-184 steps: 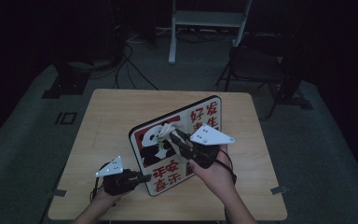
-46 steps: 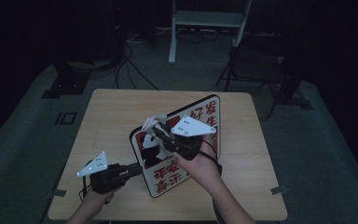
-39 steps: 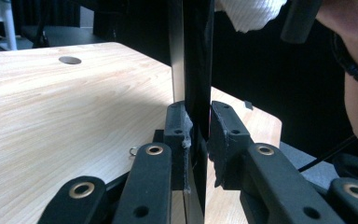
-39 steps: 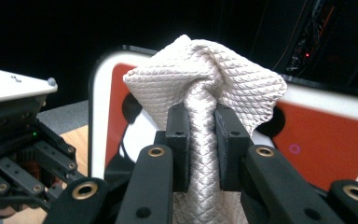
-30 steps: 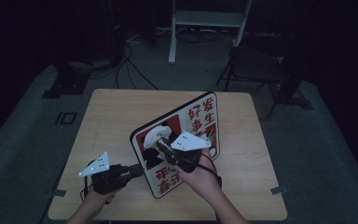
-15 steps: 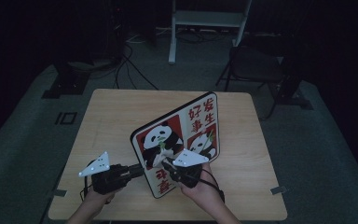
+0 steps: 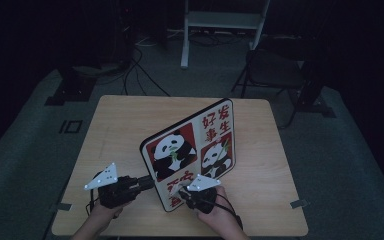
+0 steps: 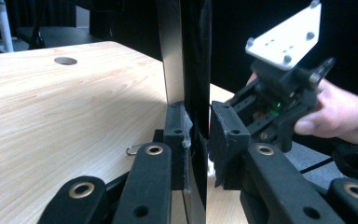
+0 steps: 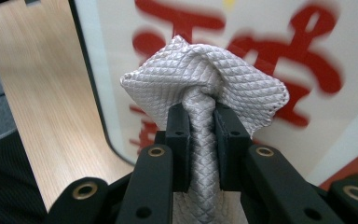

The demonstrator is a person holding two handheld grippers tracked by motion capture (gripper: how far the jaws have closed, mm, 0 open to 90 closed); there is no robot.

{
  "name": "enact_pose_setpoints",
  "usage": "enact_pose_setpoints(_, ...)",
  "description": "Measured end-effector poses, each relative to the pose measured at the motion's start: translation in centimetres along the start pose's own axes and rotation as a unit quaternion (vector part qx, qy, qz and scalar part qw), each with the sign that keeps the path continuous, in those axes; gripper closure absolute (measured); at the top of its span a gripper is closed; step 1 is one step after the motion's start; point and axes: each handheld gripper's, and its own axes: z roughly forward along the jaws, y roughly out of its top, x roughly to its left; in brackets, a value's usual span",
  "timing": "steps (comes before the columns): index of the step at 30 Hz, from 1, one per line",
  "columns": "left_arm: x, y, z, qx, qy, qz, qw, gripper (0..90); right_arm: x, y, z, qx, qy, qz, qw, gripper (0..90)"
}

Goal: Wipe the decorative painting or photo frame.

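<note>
A board [image 7: 195, 145] printed with pandas and red characters stands on edge on the wooden table [image 7: 125, 125]. My left gripper [image 7: 147, 182] is shut on its lower left edge; in the left gripper view the pads [image 8: 179, 128] clamp the thin dark board edge [image 8: 186, 56]. My right gripper [image 7: 186, 194] sits low against the board's front, near the table. In the right gripper view the right gripper [image 9: 199, 116] is shut on a bunched grey-white woven cloth [image 9: 205, 79], and the cloth rests against the red characters on the board face [image 9: 279, 42].
The table has a round hole [image 8: 65, 60] in its far part and bare wood to the left [image 9: 42, 107]. A person's hand [image 8: 340, 116] holds the other gripper beside the board. A dark chair [image 7: 275, 70] and a white stand [image 7: 225, 20] lie beyond the table.
My right gripper has slid the cloth down the board's face, from the panda pictures to the lower edge near the table. The left gripper and board stayed put.
</note>
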Motion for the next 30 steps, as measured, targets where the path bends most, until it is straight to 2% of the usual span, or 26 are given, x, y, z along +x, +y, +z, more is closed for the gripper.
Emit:
enact_pose_setpoints(9, 0.0, 0.0, 0.0, -0.001, 0.001, 0.001, 1.0, 78.6, -0.1, -1.4, 1.0, 0.035, 0.006, 0.006, 0.9993, 77.8)
enact_pose_setpoints(14, 0.0, 0.0, 0.0, -0.002, 0.0, 0.002, 1.0, 78.6, 0.0, -2.3, 1.7, 0.056, 0.01, 0.007, 0.9984, 77.8)
enact_pose_setpoints(16, 0.0, 0.0, 0.0, -0.002, -0.001, 0.002, 1.0, 78.6, 0.0, -3.0, 2.2, 0.072, 0.012, 0.008, 0.9973, 77.8)
enact_pose_setpoints(19, 0.0, 0.0, 0.0, -0.003, -0.004, 0.001, 1.0, 78.6, 0.0, -3.2, 2.3, 0.078, 0.02, 0.012, 0.9967, 77.7)
enact_pose_setpoints(22, 0.0, 0.0, 0.0, -0.002, -0.009, 0.003, 1.0, 78.4, -0.2, -2.6, 1.5, 0.066, 0.025, 0.018, 0.9973, 77.8)
enact_pose_setpoints(27, 0.0, 0.0, -0.2, -0.002, -0.014, 0.011, 0.9998, 78.1, -0.3, 0.0, -1.0, 0.009, 0.025, 0.018, 0.9995, 77.7)
enact_pose_setpoints(28, 0.0, 0.0, -0.2, -0.002, -0.014, 0.011, 0.9998, 78.1, -0.3, 0.0, -1.0, 0.009, 0.025, 0.018, 0.9995, 77.7)
enact_pose_setpoints(29, 0.1, 0.0, -0.3, -0.005, -0.016, 0.008, 0.9998, 78.2, -0.3, 1.4, -2.2, -0.022, 0.026, 0.015, 0.9993, 77.7)
enact_pose_setpoints(30, 0.2, 0.1, -0.5, -0.012, -0.016, 0.006, 0.9998, 78.2, -0.2, 2.0, -2.7, -0.033, 0.028, 0.014, 0.999, 77.6)
